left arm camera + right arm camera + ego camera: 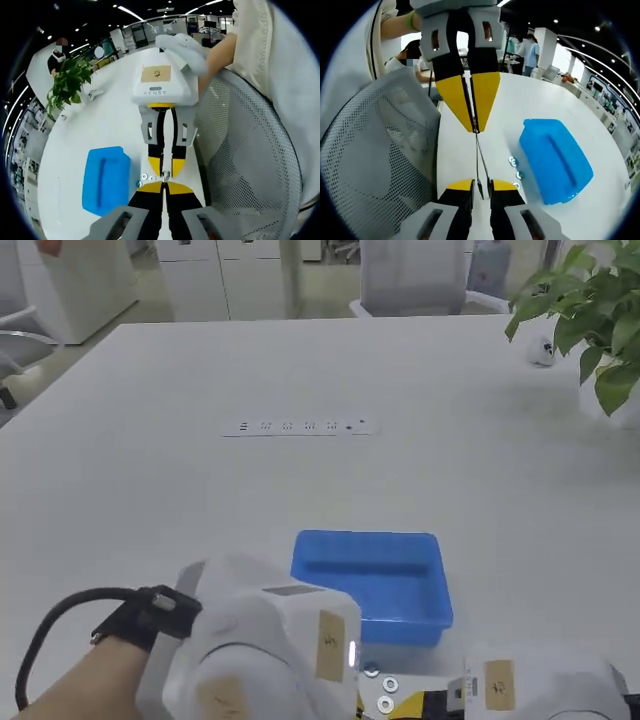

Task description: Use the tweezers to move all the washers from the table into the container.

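Because the washers (390,683) are small, flat and lie tight against the surface (200,500), neither gripper could easily lift them directly. That is presumably why the tweezers (478,155) are being sorted out first. They hang in the air between the two grippers, low over the near edge of the surface, with one end in each. The left gripper (474,127) has its yellow-tipped jaws closed together on the end where the thin legs seem to meet. The right gripper (165,169) faces it nose to nose, its jaws drawn in to a narrow slot around the other end, where the legs look slightly spread. It appears to pinch them, though how firmly cannot be told. Held at both ends like this, the tool looks to be in a handover or re-grip rather than a working position, since neither end points down at a washer. Three washers are in sight, loose in a small cluster just beside the near wall of the blue container (400,628), between it and the grippers, so each carry should be short. The container sits open side up and its floor looks bare in the head view, so I judge that no washer has gone in yet. The next move calls for one gripper to let go, leaving the other holding the tweezers with the tips free.
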The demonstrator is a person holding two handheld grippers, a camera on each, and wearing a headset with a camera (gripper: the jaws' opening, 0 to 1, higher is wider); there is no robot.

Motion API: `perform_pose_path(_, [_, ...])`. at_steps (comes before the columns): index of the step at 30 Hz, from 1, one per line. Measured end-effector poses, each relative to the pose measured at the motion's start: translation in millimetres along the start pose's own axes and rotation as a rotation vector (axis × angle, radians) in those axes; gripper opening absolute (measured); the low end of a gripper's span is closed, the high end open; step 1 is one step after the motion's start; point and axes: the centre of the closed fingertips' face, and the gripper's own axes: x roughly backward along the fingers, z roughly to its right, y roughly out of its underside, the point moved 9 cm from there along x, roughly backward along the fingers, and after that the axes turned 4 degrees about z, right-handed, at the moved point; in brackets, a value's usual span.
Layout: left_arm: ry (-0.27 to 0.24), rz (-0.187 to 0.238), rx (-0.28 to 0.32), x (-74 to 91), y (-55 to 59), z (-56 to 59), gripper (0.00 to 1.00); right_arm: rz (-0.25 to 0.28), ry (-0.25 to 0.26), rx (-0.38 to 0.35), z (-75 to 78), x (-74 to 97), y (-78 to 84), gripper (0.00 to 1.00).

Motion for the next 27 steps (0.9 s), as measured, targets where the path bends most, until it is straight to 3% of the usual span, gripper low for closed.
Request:
perform_pose_path(5, [0.006,-0.023,-0.041,0.2,-4.5,-5.3,0.0,0.03,0.001,-0.017,7.0,-1.1,0.1,0.06])
perform_pose_path(13, [0.001,-0.039,-0.051,-0.4,-8.1,-24.7,0.0,0.063,0.033,-0.05,23.7,-6.2,-3.8,0.06])
perform_pose_path(21, [0.028,-0.06,-0.055,-4.4,-10.7,-34.3,0.0,0.084,0.028,-0.109,28.9,-8.3,0.4,0.06])
perform_pose_path(25, [0.058,-0.056,-0.01,-5.2,-11.9,-41.1,0.0,0.102,0.018,-0.177,30.3,-7.7,1.7,0.07])
perform_pose_path(27, [0.105,-0.059,0.051,-6.4,-12.5,-44.7,0.0,0.107,0.003,-0.209,30.9,-8.1,2.1,0.07])
